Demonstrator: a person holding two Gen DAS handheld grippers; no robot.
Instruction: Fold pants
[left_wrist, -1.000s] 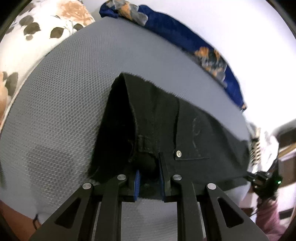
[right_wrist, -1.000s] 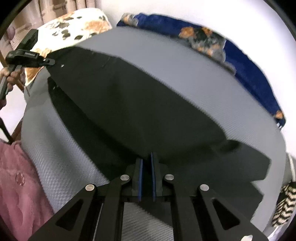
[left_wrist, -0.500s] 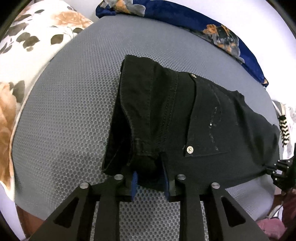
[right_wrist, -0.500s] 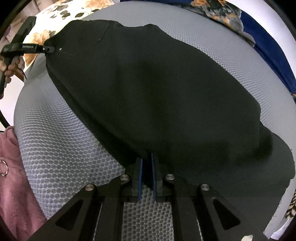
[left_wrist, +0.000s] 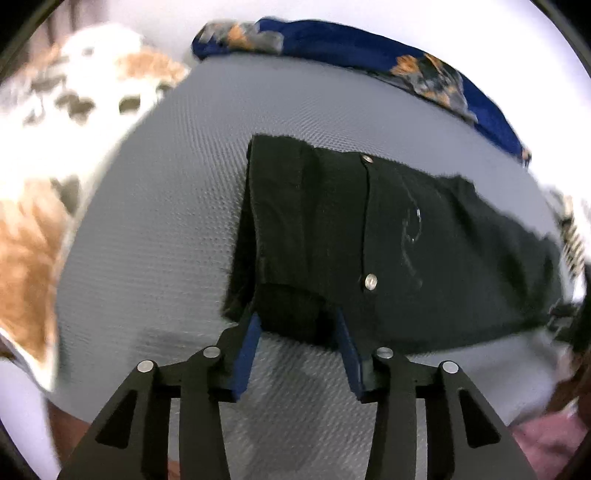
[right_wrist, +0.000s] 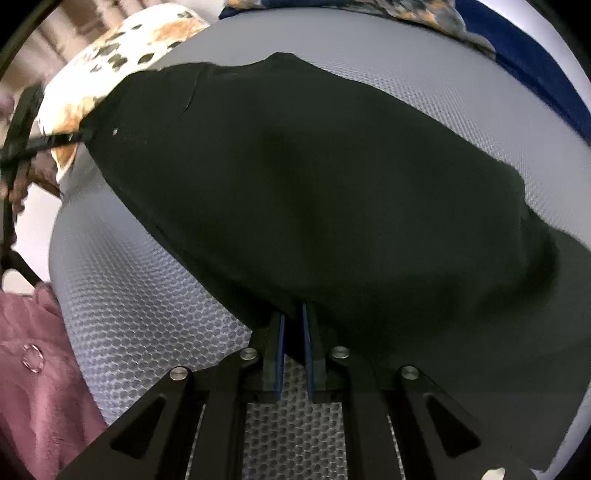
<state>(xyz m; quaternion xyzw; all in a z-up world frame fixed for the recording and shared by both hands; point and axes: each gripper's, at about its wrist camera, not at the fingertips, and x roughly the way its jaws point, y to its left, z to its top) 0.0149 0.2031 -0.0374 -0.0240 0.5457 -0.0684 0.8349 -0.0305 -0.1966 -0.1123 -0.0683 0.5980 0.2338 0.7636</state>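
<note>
The black pants (left_wrist: 406, 240) lie folded lengthwise on a grey mesh surface (left_wrist: 166, 221), with the waistband and two rivets toward my left gripper (left_wrist: 295, 328). Its jaws are opening. The waistband corner sits between the blue pads (left_wrist: 247, 339), which no longer press it. In the right wrist view the pants (right_wrist: 314, 184) spread as a wide dark sheet. My right gripper (right_wrist: 293, 321) is shut on the near edge of the fabric, low over the mesh (right_wrist: 129, 295). The left gripper (right_wrist: 79, 138) shows far left at the waist end. The right gripper (left_wrist: 565, 314) shows at the far right edge.
A blue floral cloth (left_wrist: 369, 51) lies along the far edge of the surface. A white and orange floral cushion (left_wrist: 55, 129) lies to the left. A pink garment (right_wrist: 33, 369) hangs at the near left, and a hand (right_wrist: 18, 184) holds the left tool.
The pants came down from hanging to lying flat on the mesh. My left jaws spread apart off the waistband corner. My right gripper sank toward the surface, still shut on the fabric.
</note>
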